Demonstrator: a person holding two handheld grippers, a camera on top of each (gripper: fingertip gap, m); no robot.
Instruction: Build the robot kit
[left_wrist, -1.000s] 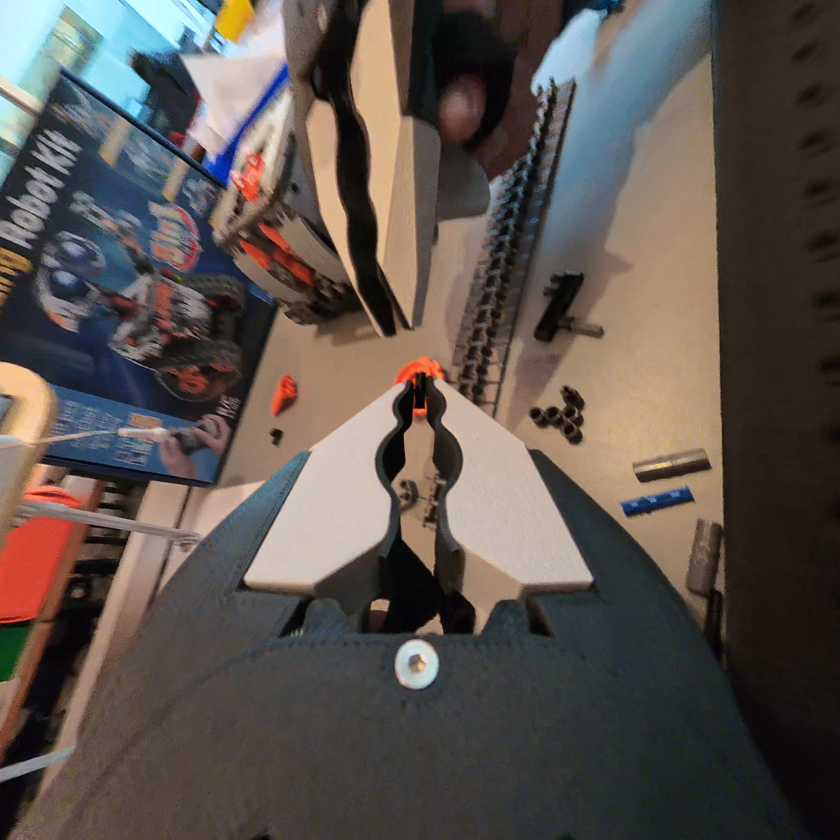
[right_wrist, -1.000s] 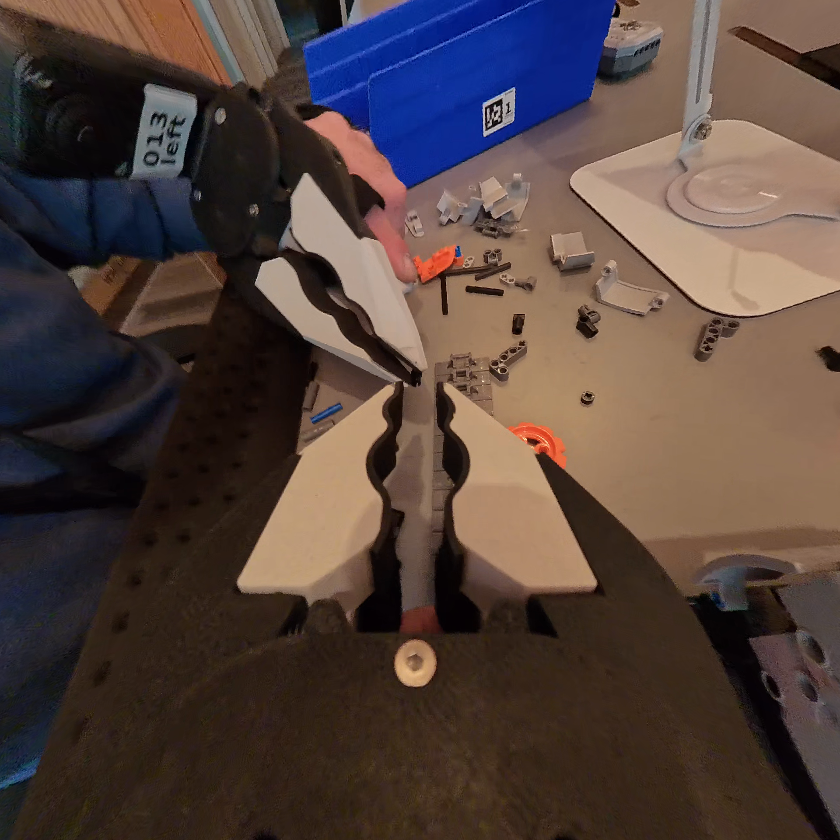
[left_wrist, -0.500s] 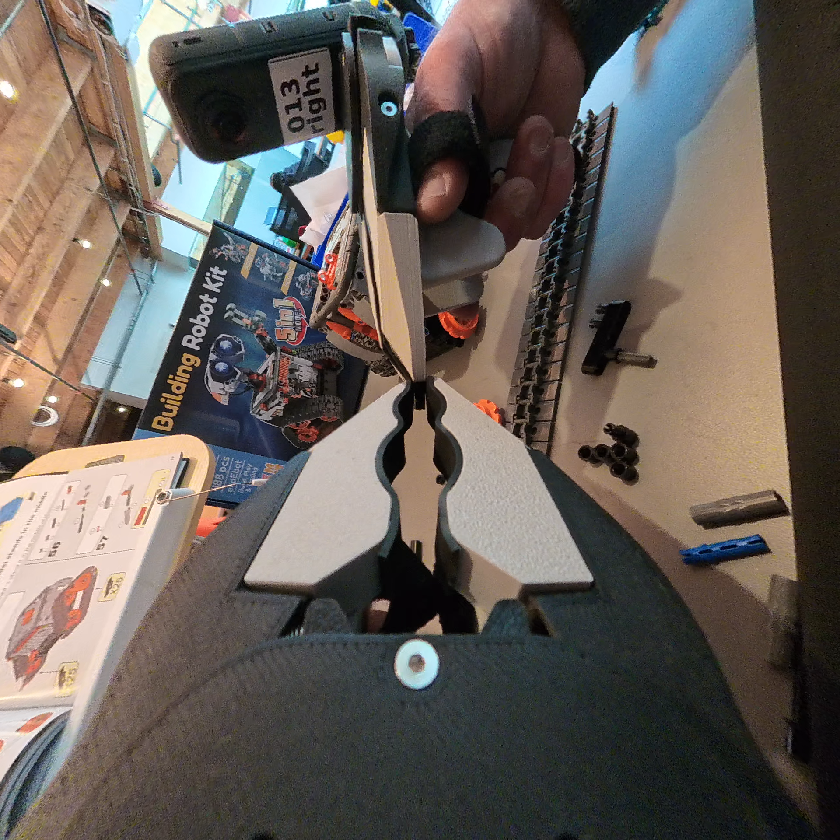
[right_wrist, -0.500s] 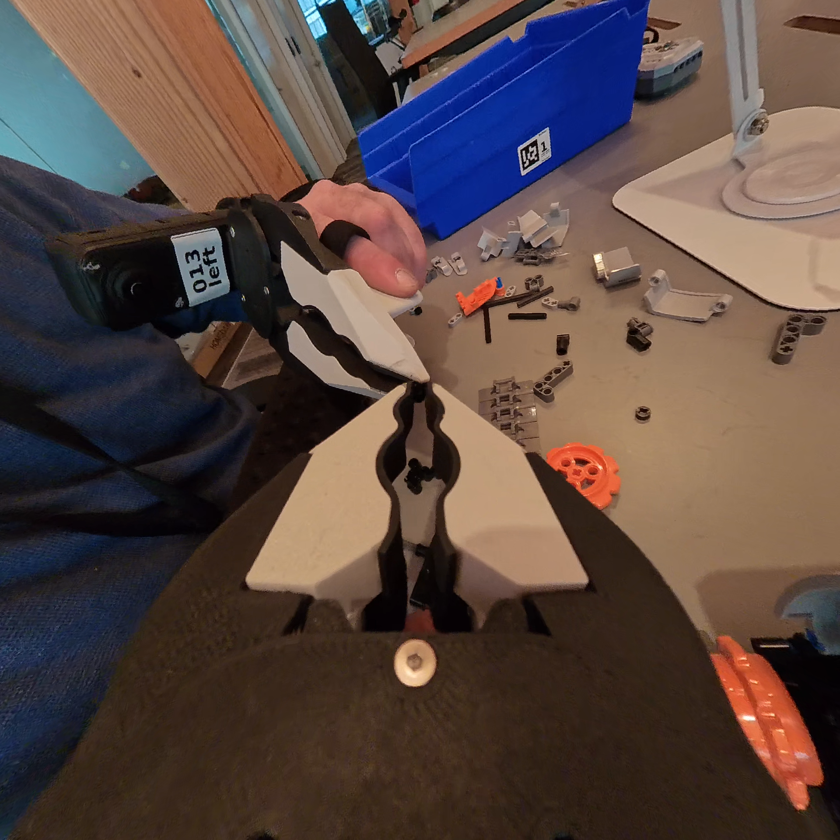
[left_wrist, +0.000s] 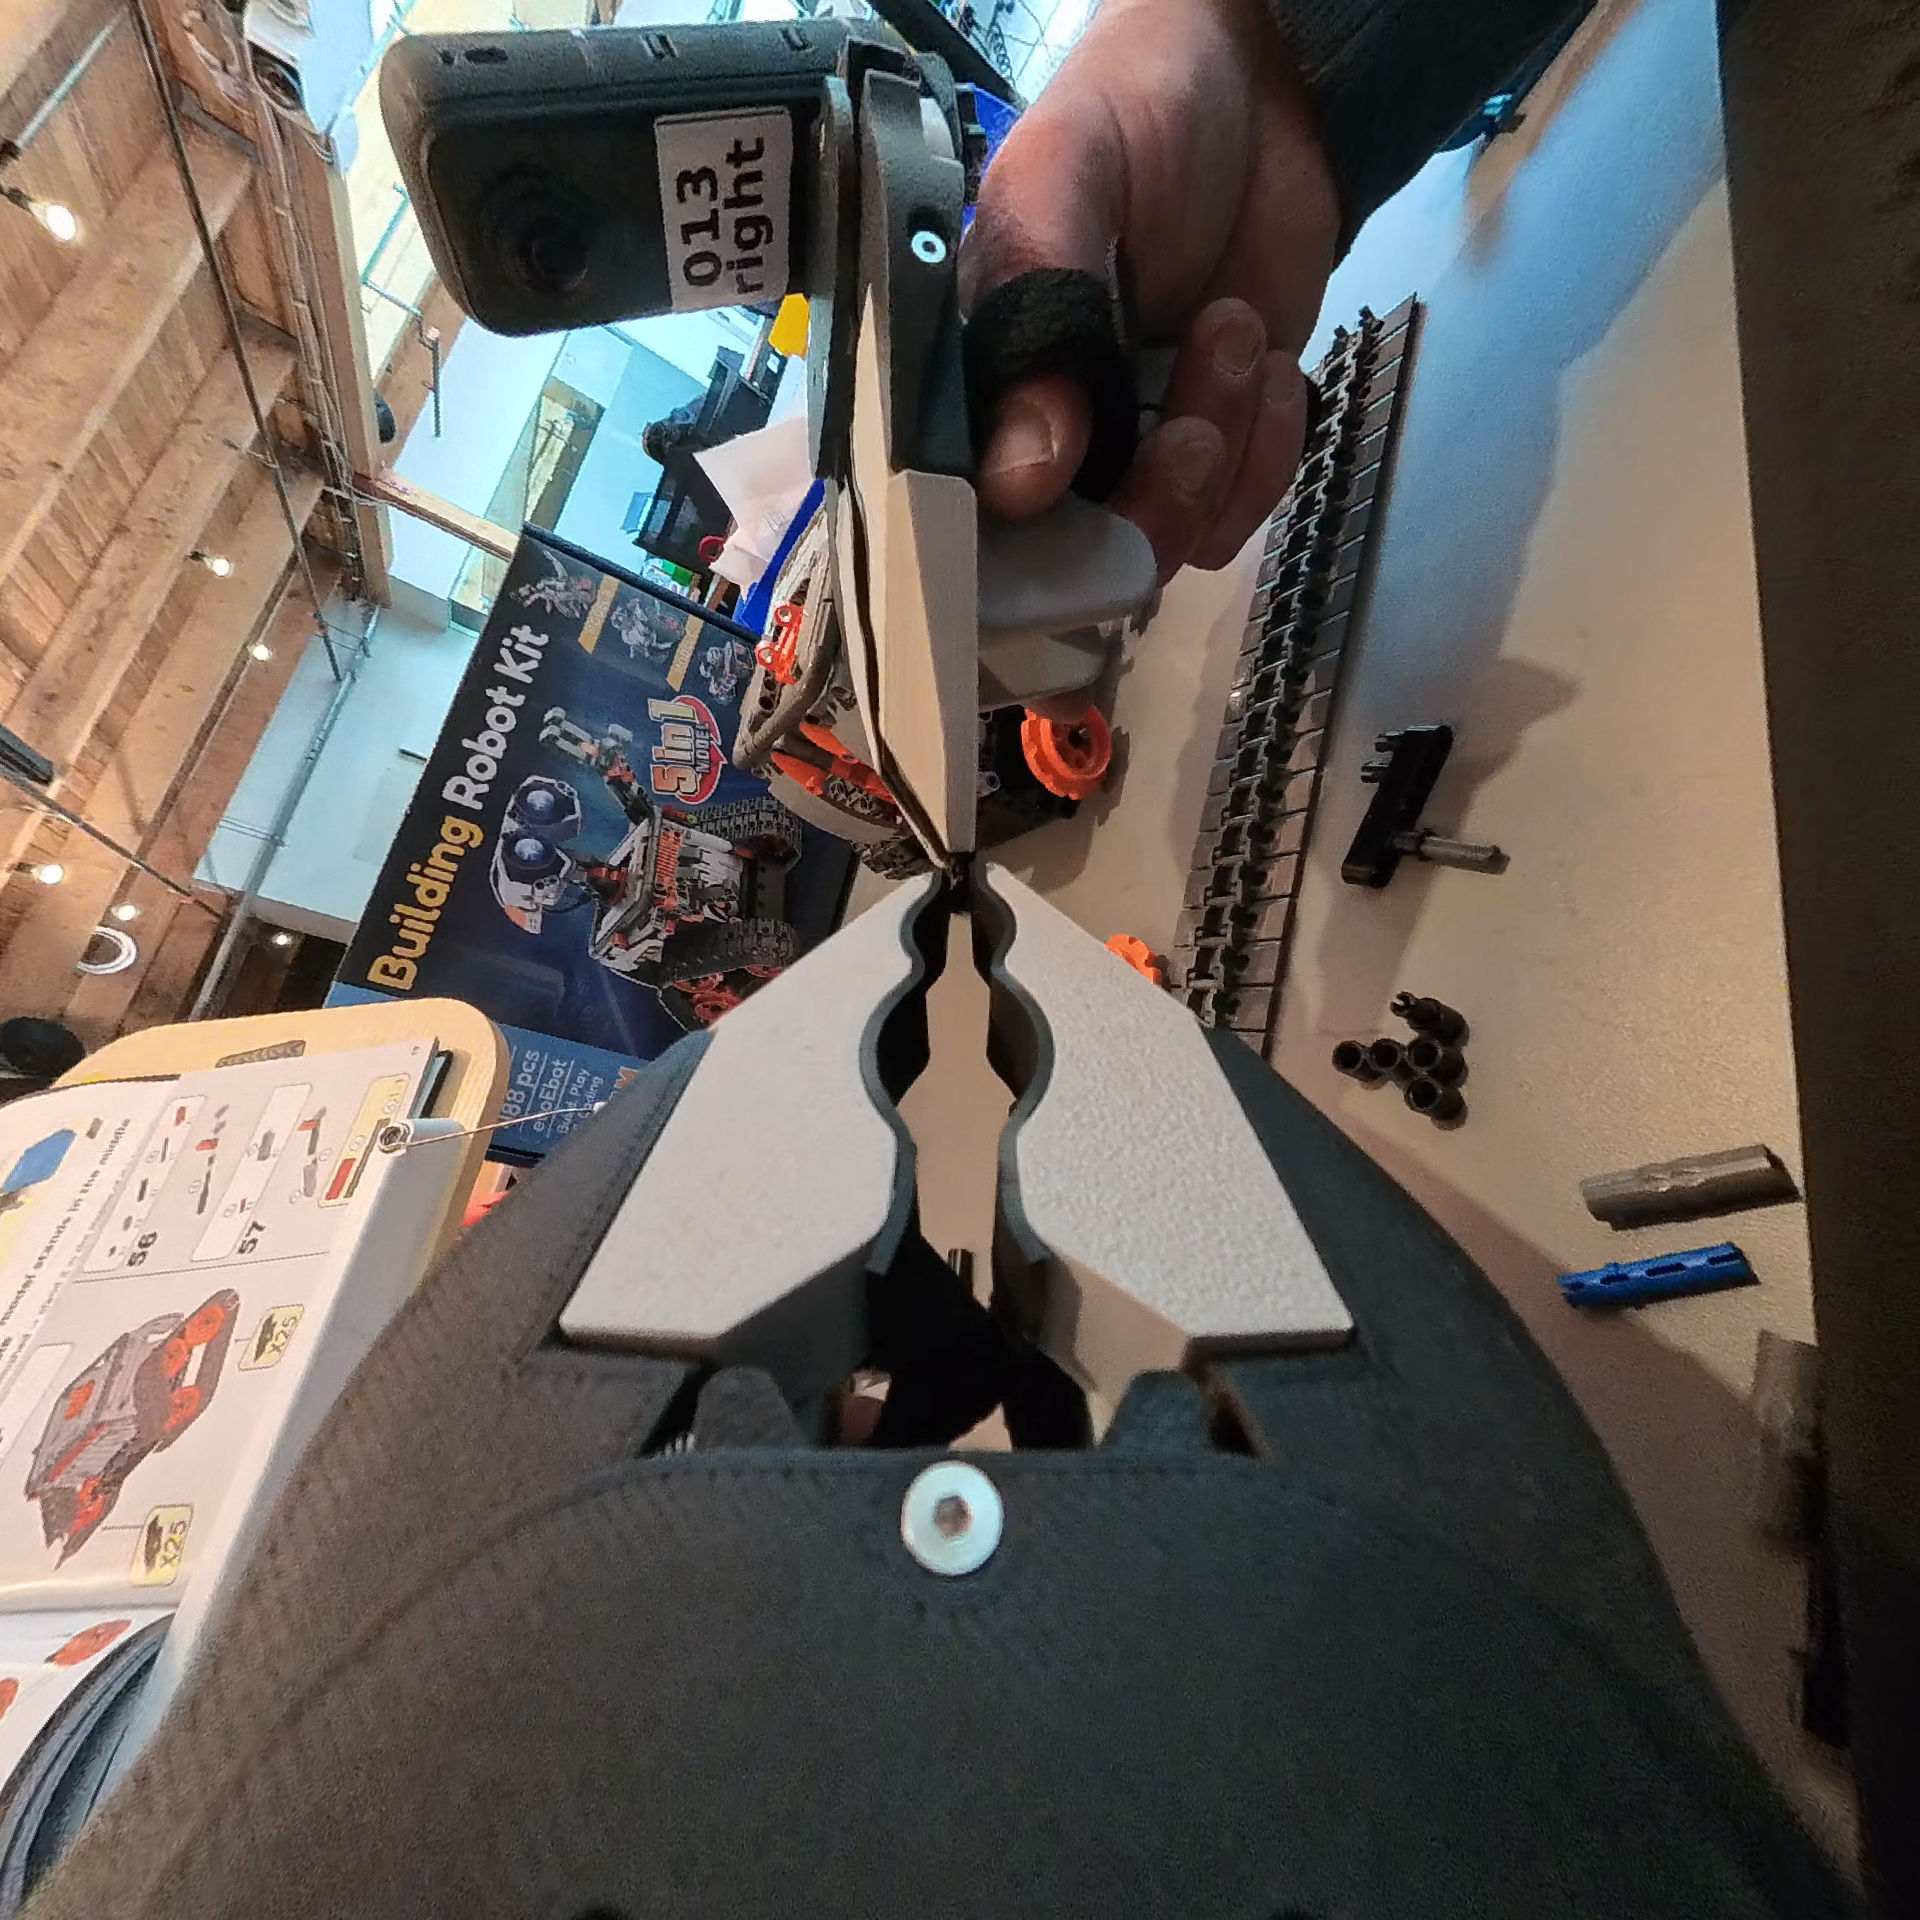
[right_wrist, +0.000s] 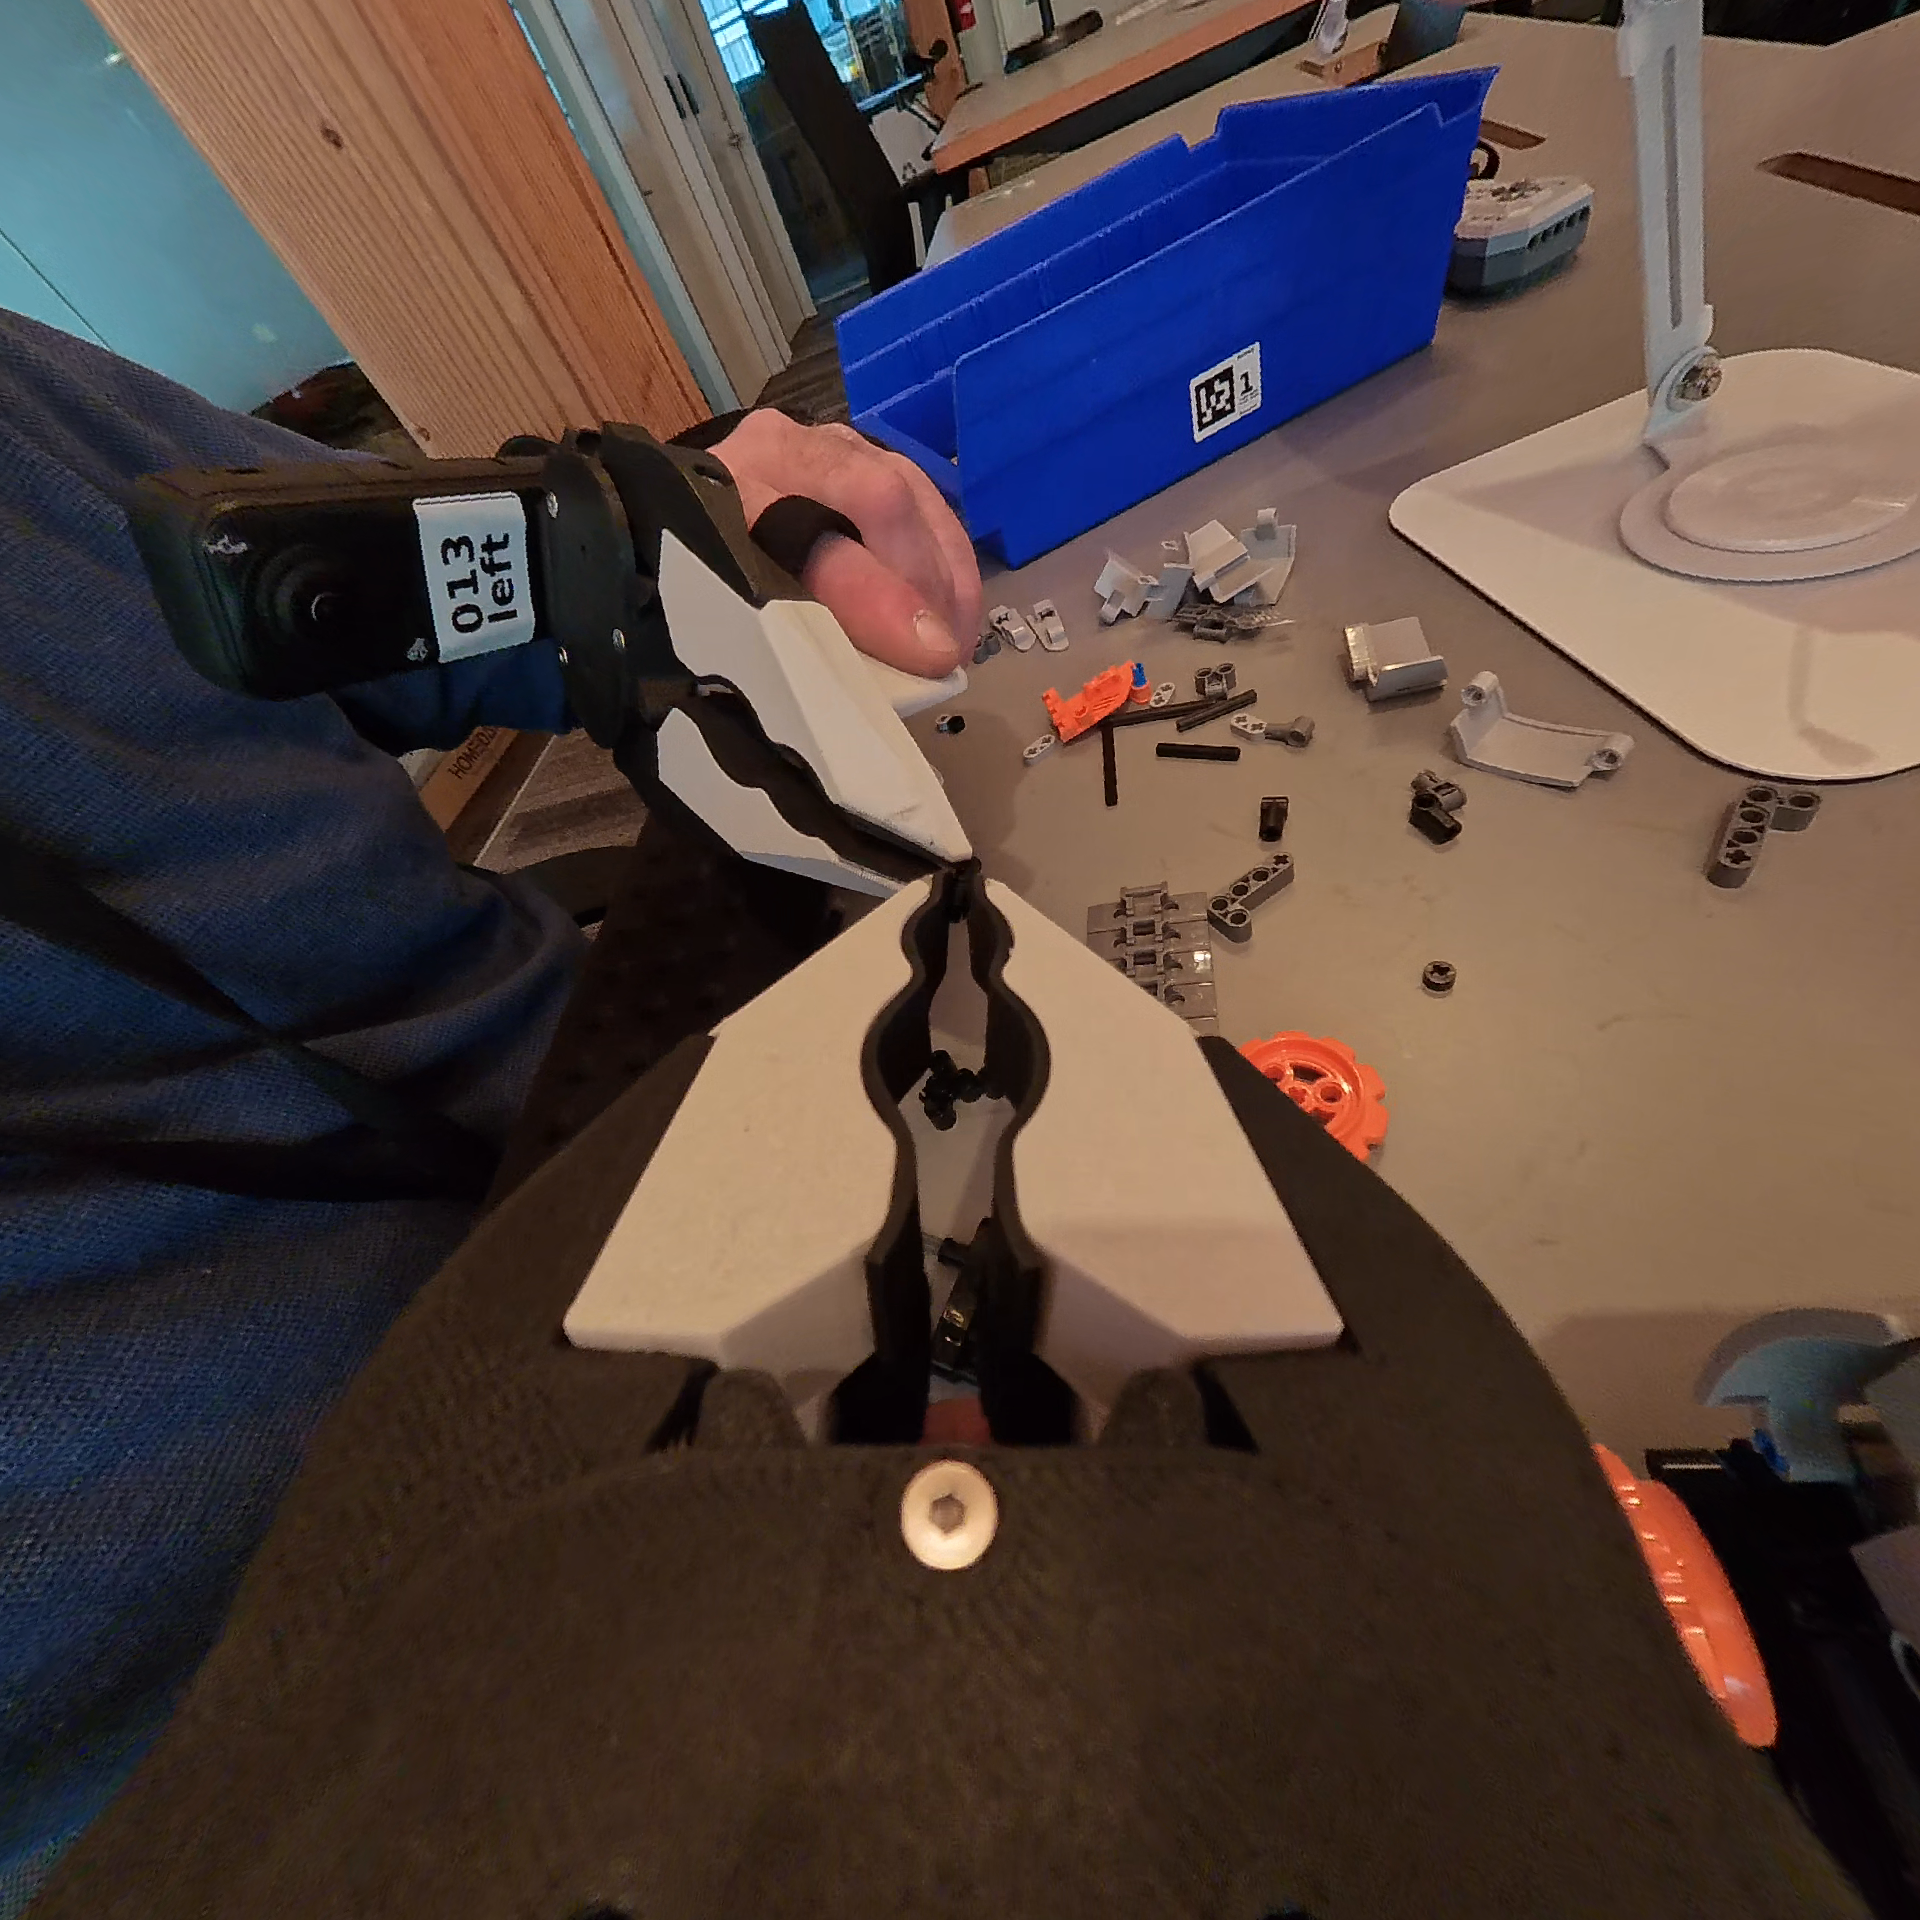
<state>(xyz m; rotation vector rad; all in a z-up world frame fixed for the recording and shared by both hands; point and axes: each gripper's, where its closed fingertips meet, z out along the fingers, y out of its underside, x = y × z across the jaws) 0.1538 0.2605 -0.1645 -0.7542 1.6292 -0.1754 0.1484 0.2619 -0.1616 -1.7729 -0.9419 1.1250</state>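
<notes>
Left wrist view: the left gripper (left_wrist: 954, 896), mid-frame, is closed tip to tip on a small black pin (left_wrist: 952, 902); the right gripper (left_wrist: 940, 844) meets it from above. Track strip (left_wrist: 1283, 665) at right.

Right wrist view: the right gripper (right_wrist: 961, 891) pinches the same pin (right_wrist: 958, 891), the left gripper (right_wrist: 951, 854) touching from upper left. Orange wheel (right_wrist: 1314, 1089) lies at right.

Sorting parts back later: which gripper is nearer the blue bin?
Left, probably. The left gripper comes from the side of the blue bin, its hand by the bin's corner. The right gripper meets it tip to tip, its body stretching away.
</notes>
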